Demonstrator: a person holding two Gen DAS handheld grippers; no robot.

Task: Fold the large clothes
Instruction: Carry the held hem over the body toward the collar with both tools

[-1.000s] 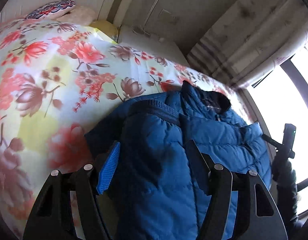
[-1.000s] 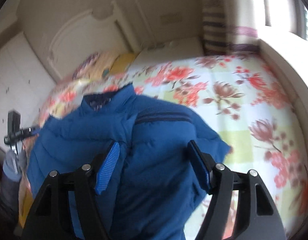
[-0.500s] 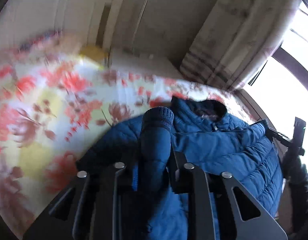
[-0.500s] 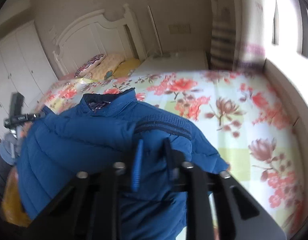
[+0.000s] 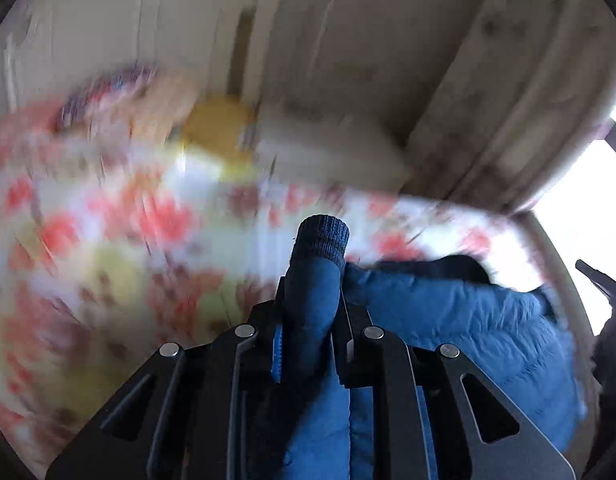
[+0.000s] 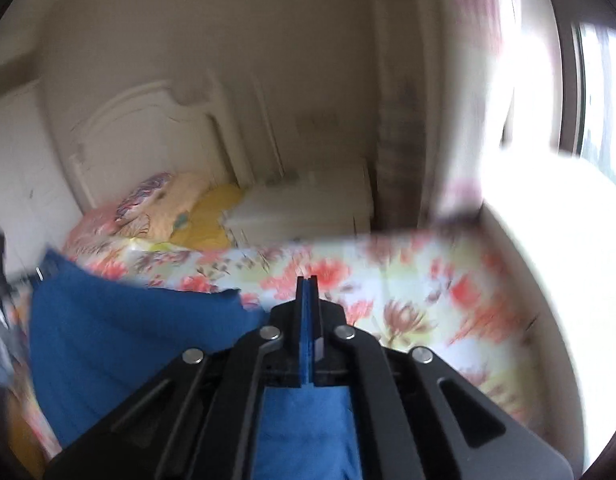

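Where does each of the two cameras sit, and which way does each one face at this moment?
Left wrist: sits on the left gripper, looks down over the bed to the wall; its fingers clamp the jacket sleeve.
Right wrist: sits on the right gripper, faces the headboard and window; its fingers are shut, jacket fabric below them.
Shared: jacket, bed, yellow pillow.

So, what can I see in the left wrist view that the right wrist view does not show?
Only the left wrist view shows the jacket's sleeve with its knit cuff, clamped in the left gripper. Only the right wrist view shows the white headboard and the shut right gripper. Both show the blue jacket and the floral bedspread.
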